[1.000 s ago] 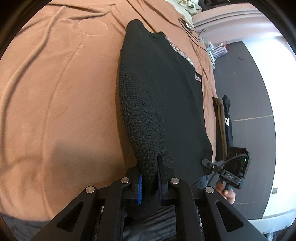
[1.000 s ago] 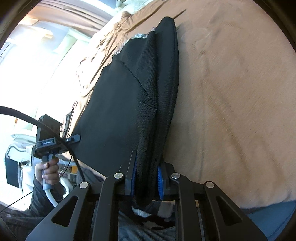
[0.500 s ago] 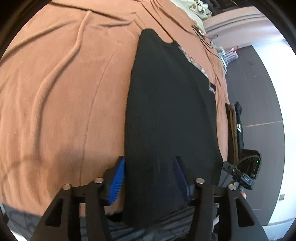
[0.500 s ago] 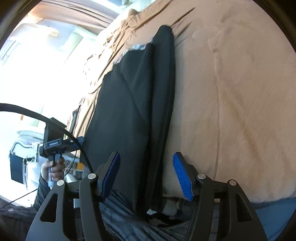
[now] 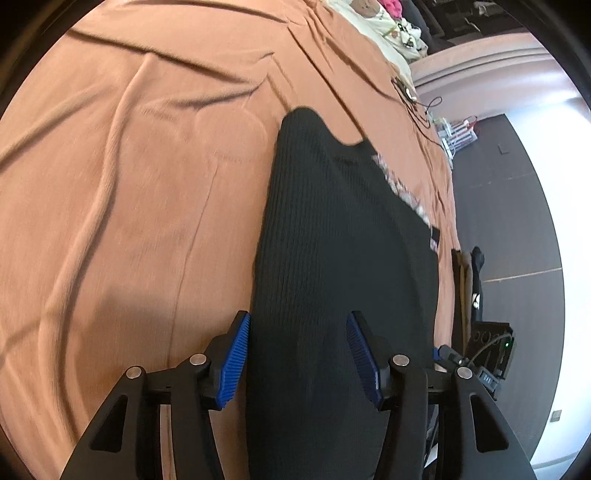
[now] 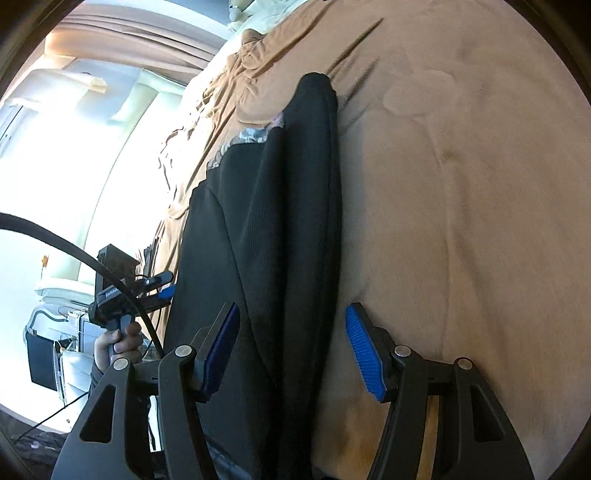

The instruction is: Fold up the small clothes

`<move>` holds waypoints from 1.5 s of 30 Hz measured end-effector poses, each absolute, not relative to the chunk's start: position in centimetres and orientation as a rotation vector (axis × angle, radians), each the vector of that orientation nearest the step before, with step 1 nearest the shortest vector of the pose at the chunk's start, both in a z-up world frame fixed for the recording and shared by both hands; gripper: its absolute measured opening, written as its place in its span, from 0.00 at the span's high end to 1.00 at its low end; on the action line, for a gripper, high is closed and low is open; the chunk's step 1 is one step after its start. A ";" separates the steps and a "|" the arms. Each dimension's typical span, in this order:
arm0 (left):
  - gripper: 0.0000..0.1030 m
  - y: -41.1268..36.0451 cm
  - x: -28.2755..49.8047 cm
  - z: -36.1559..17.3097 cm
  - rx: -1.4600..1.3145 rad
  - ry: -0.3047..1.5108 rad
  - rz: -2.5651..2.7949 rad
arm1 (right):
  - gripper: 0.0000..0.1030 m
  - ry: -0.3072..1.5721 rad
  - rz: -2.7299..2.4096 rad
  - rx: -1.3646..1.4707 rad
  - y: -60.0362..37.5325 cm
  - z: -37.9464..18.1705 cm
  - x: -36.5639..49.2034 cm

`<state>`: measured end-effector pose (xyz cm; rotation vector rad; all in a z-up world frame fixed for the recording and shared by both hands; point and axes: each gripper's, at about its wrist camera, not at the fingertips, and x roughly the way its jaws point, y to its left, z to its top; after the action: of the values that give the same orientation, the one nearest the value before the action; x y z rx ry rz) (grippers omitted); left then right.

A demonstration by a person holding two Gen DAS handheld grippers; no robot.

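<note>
left wrist view: black ribbed knit garment is being seen lying flat on the rumpled brown bedspread, running between the left gripper, its jaws just opened, untouching | right wrist view: right gripper likewise just parted, garment's folded edge between blue pads, unclamped

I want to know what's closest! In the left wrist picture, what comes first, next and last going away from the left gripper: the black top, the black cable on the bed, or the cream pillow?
1. Black top, between the left gripper's open fingers.
2. Black cable, upper right on the brown bedspread.
3. Cream pillow, at the far top edge.
</note>
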<state>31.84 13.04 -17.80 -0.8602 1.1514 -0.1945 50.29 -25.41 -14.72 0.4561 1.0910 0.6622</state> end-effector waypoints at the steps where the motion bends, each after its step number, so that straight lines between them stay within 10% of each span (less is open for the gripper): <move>1: 0.48 13.1 32.3 -17.8 -0.861 1.148 -0.194 | 0.44 1.093 0.666 0.452 -25.2 -14.7 50.1; 21: 0.61 15.0 39.3 -18.7 -0.926 1.092 -0.171 | 0.48 1.093 0.709 0.398 -21.3 -14.9 58.3; 31: 0.92 14.7 39.3 -18.1 -0.939 1.056 -0.180 | 0.86 1.097 0.660 0.351 -21.1 -14.5 58.3; 45: 0.94 13.7 36.4 -13.1 -0.930 0.961 -0.254 | 0.92 0.991 0.612 0.287 -18.4 -10.0 53.7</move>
<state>36.42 13.65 -13.10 -0.9304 0.9614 -0.2544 53.74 -18.39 -10.05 0.2871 0.9908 0.6124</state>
